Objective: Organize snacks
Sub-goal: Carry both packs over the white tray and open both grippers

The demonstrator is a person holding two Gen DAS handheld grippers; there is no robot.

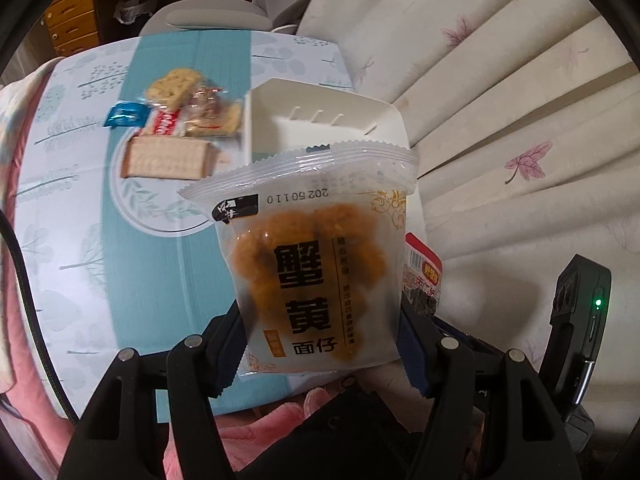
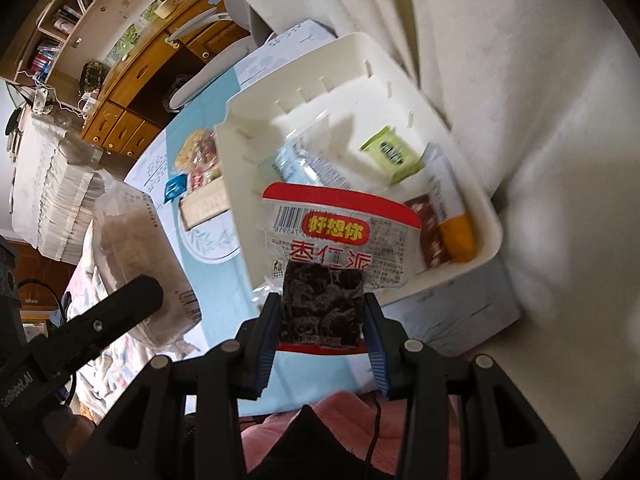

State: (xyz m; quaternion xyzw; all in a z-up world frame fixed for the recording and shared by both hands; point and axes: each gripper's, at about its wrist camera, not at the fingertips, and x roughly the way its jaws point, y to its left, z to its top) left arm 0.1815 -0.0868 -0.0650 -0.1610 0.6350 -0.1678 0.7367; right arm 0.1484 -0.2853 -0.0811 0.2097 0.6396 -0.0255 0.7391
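My left gripper is shut on a clear packet of orange fried noodle snacks, held above the table just short of the white basket. My right gripper is shut on a red-edged clear packet with a dark date snack, which hangs over the basket's near rim. In the left wrist view that red packet shows at the right. In the right wrist view the noodle packet and one finger of the left gripper show at the left.
The basket holds a green packet, a pale blue one and brown and orange bars. A pile of loose snacks lies on the blue patterned table left of the basket. Cream curtains hang right of it.
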